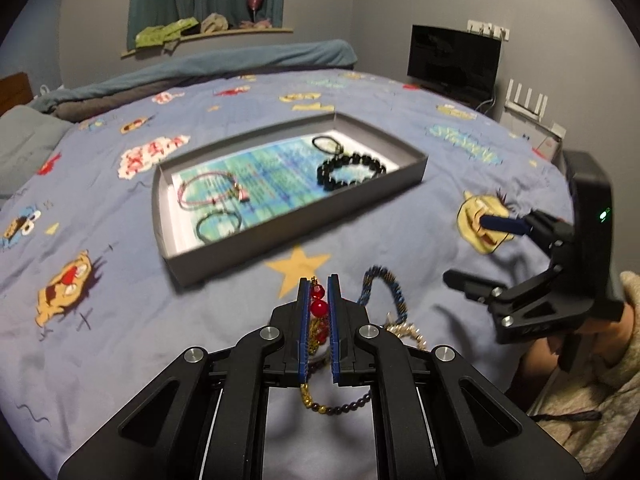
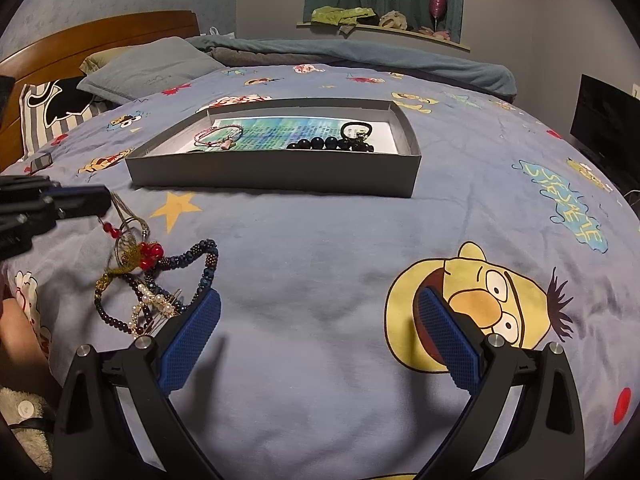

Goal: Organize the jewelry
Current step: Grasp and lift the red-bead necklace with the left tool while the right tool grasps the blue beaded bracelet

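Observation:
My left gripper point(image 1: 318, 282) is shut on a red-beaded gold necklace point(image 1: 319, 308), held just above a tangle of jewelry on the bed; from the right wrist view its tip point(image 2: 86, 200) shows with the necklace point(image 2: 136, 248) trailing down to the pile point(image 2: 160, 292). A blue braided bracelet point(image 1: 390, 290) and a pearl piece point(image 1: 404, 330) lie beside it. My right gripper point(image 2: 320, 316) is open and empty over bare bedspread, right of the pile; it also shows in the left wrist view point(image 1: 468, 248). A grey box point(image 1: 288, 236) ahead holds a pink bracelet point(image 1: 208, 190), black bead bracelet point(image 1: 350, 168) and black bands.
The blue cartoon-print bedspread point(image 2: 320, 260) covers the bed. Pillows point(image 2: 148, 68) and a wooden headboard point(image 2: 100, 32) are at far left in the right wrist view. A black monitor point(image 1: 454, 60) stands beyond the bed's right side. A window ledge point(image 1: 208, 30) carries clutter.

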